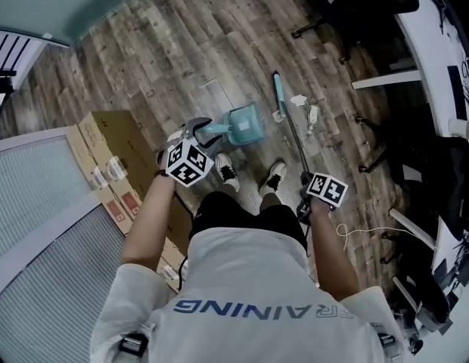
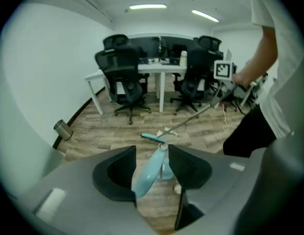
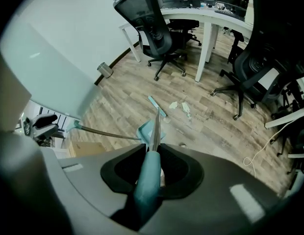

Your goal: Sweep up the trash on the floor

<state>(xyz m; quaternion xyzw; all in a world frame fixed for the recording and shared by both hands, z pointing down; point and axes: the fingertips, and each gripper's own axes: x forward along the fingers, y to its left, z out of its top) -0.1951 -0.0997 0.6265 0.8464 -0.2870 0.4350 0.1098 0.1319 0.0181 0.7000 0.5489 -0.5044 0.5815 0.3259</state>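
As left tongs point(image 2: 152, 154) gape, dustpan handle point(image 2: 144, 176) lies between.

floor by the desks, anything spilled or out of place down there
Yes: pale crumpled scraps lie scattered on the wood floor by the head of the broom, not yet in the teal dustpan. A white cable also trails loose.

Black office chairs point(image 2: 123, 77) crowd a white desk point(image 2: 152, 68); a metal bin point(image 2: 63, 129) stands by the wall point(image 2: 44, 82).

Left tongs point(image 2: 152, 154) angled down, jaws apart, right tongs point(image 3: 152, 151) steeply down, clamped shut
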